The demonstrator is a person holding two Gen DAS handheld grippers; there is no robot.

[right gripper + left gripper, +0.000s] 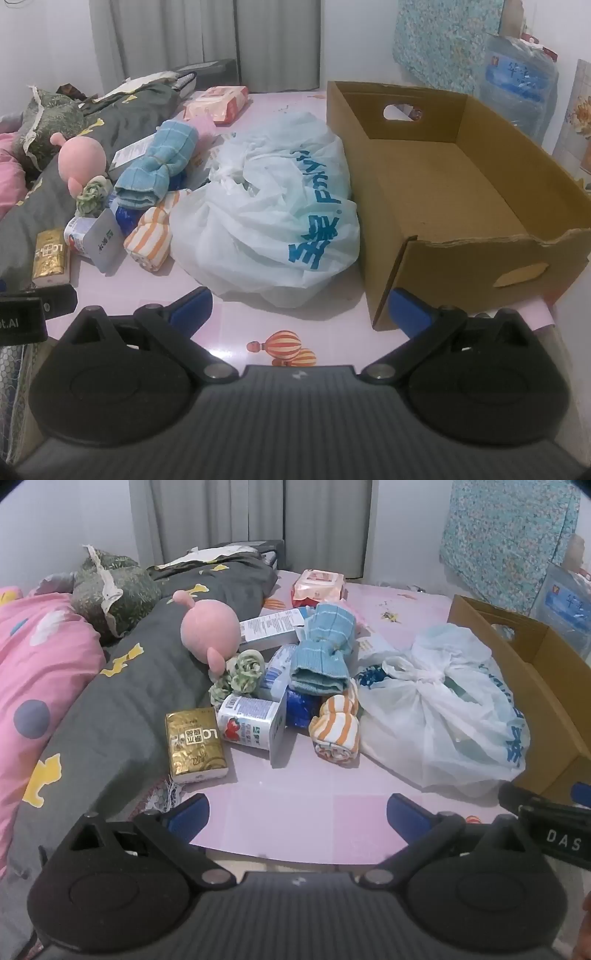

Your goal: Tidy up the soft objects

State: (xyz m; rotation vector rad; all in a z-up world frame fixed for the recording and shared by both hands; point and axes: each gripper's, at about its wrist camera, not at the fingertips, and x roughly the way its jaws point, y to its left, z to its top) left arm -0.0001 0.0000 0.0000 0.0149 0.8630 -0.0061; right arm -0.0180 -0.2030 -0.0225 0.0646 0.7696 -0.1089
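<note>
Pink and grey bedding (122, 686) fills the left of the left wrist view, untouched. Just right of it, centre frame, the clutter lies in one heap on the pink table surface (295, 812): a gold tissue pack (194, 744), a pink plush toy (210, 627), a green fabric scrunchie (242, 674), a strawberry-print carton (251, 720), a blue rolled towel (323, 653) and an orange-striped rolled cloth (338, 731), several touching or overlapping. Right of the heap, a white plastic bag (273, 218) sits knotted, against the side of the cardboard box (461, 192) at the right of the right wrist view.

The box interior appears empty; no soft item is in it. Judgement: sorting has not begun, and every soft piece remains to be separated from the cartons and moved, presumably to the box.

Left gripper (297, 814): jaws fully apart, nothing between them, low in frame short of the heap. Right gripper (301, 306): jaws fully apart, empty, before the bag and box corner.
</note>
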